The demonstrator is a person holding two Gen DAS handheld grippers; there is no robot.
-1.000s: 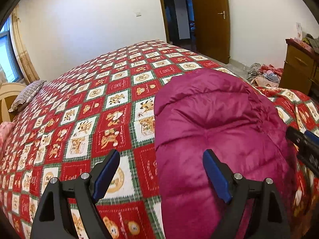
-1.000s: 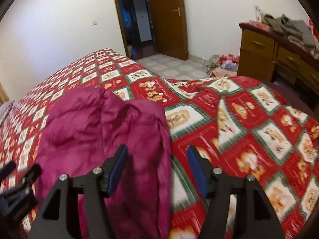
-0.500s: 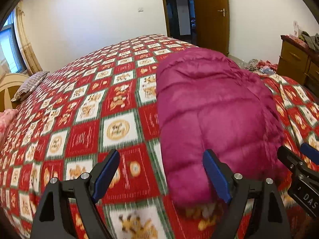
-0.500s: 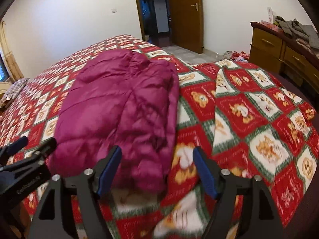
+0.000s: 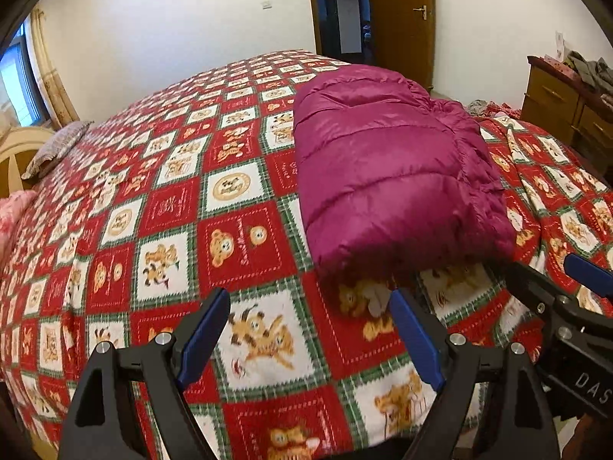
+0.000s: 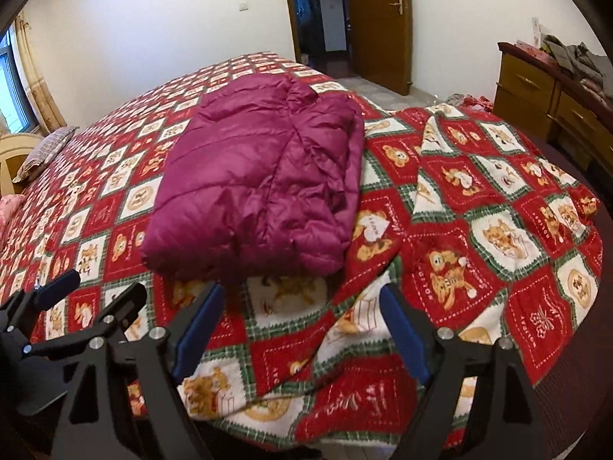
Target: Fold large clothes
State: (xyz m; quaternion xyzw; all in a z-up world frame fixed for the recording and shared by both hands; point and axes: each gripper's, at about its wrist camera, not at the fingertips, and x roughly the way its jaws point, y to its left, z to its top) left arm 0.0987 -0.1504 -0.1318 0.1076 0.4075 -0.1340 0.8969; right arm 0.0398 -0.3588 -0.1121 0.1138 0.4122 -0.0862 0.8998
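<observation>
A magenta puffer jacket [image 5: 387,165] lies folded into a thick rectangle on the red patterned bedspread [image 5: 164,207]; it also shows in the right wrist view [image 6: 260,176]. My left gripper [image 5: 310,329] is open and empty, hovering over the bedspread just short of the jacket's near edge. My right gripper [image 6: 302,318] is open and empty, also back from the near edge. The right gripper shows at the right edge of the left wrist view [image 5: 567,306]; the left gripper shows at the left edge of the right wrist view [image 6: 69,306].
The bedspread [image 6: 498,211] hangs rumpled over the bed's near right corner. A wooden dresser [image 6: 544,103] with piled clothes stands at the right. A brown door [image 6: 379,23] is behind the bed. A pillow [image 5: 57,145] lies at far left.
Both grippers have drawn back from the jacket toward the bed's near edge. A second ago they hovered over it; now the whole folded jacket lies ahead of them.
</observation>
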